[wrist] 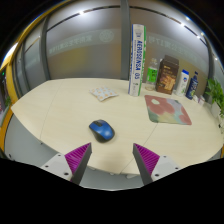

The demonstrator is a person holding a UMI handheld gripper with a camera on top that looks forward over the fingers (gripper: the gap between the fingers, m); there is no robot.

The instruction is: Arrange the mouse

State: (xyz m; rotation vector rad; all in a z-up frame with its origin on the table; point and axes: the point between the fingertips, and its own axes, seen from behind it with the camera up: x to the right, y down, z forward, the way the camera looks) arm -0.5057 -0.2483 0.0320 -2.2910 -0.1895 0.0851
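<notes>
A blue computer mouse (101, 129) lies on the pale table (60, 110), just ahead of my left finger. A pink patterned mouse mat (167, 109) lies farther off to the right, beyond my right finger. My gripper (112, 158) hovers above the table's near edge with its fingers (76, 156) wide apart and nothing between them. The mouse is clear of both pads.
A tall white box with lettering (138, 60) stands upright at the back of the table. Beside it are a brown box (168, 74), a green pack (153, 74) and a blue-white carton (190, 84). A small white packet (104, 94) lies near the tall box. Green leaves (214, 96) show at the right.
</notes>
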